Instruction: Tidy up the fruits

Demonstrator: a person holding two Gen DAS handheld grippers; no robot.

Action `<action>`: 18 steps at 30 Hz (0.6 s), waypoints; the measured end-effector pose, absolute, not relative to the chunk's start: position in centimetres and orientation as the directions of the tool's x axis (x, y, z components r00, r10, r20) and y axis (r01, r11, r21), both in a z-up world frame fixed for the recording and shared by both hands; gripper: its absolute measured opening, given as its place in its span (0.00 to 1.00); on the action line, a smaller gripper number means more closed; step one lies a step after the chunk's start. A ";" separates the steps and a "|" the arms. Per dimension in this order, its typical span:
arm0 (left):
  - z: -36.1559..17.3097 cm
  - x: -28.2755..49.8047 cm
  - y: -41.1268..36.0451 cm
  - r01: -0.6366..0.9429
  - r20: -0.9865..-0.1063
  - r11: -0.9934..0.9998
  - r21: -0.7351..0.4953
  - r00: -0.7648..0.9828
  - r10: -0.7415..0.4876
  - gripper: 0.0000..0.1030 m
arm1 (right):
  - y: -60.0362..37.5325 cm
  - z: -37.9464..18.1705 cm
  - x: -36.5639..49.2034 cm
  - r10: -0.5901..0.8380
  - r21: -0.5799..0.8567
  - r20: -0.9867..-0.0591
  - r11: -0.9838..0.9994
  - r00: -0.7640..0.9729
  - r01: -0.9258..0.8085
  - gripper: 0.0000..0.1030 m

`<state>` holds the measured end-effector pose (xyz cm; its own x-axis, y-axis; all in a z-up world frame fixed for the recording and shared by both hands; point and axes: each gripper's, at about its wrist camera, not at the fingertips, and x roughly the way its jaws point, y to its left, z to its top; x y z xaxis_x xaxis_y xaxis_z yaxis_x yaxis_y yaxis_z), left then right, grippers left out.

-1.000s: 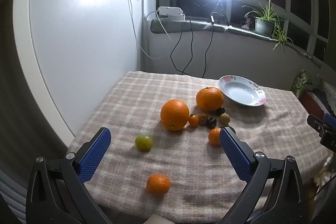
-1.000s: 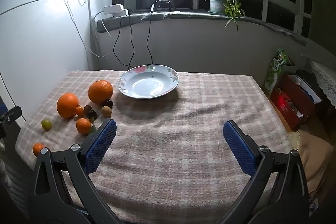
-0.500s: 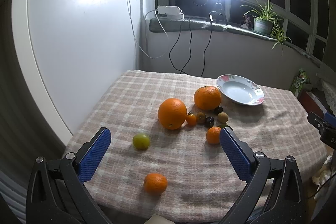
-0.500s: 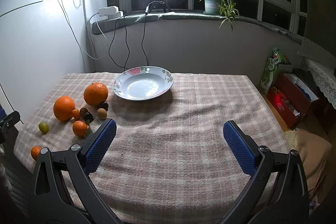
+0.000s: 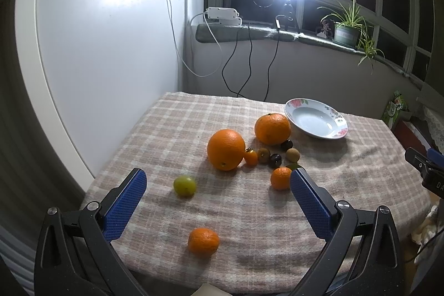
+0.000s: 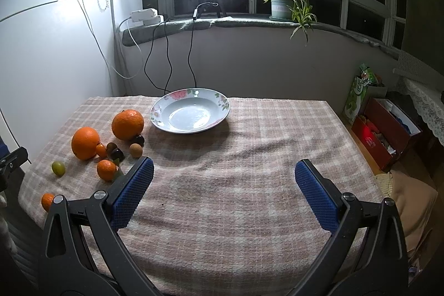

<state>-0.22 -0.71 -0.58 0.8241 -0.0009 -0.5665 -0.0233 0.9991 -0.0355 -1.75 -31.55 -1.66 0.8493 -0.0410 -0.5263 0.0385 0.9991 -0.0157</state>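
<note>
A: status on grippers?
B: left gripper (image 5: 217, 197) spread wide, nothing between the pads, above the near left part of the table (image 5: 360, 174). right gripper (image 6: 223, 186) also spread, nothing held, over the near middle

A: fruit?
B: all on the checked cloth, left side. two big oranges (image 5: 226, 149) (image 5: 272, 128) mid-left, the farther one just beside the plate (image 6: 191, 115). small stuff clustered at their near side: cherry tomato (image 5: 250, 156), dark and brown small fruits (image 5: 275, 160), mandarin (image 5: 280, 178). green fruit (image 5: 184, 186) sits apart toward the left edge, second mandarin (image 5: 203, 241) alone by the near edge

A: plate?
B: far middle of the table, nothing in it
</note>
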 end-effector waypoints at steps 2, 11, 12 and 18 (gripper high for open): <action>-0.5 -0.3 -0.7 -0.023 -0.565 0.999 -0.036 0.825 -0.002 0.99 | -31.5 -1.7 -1.8 -0.042 -0.018 -0.526 0.999 0.850 0.038 1.00; -0.5 -0.4 -0.8 -0.022 -0.563 0.999 -0.038 0.826 -0.004 0.99 | -31.4 -1.5 -1.8 -0.044 -0.019 -0.526 0.999 0.849 0.039 1.00; -0.5 -0.4 -0.8 -0.022 -0.563 0.999 -0.038 0.826 -0.003 0.99 | -31.4 -1.5 -1.8 -0.043 -0.020 -0.527 0.999 0.849 0.039 1.00; -0.5 -0.4 -0.8 -0.022 -0.563 0.999 -0.038 0.827 -0.003 0.99 | -31.5 -1.5 -1.9 -0.044 -0.021 -0.526 0.999 0.849 0.038 1.00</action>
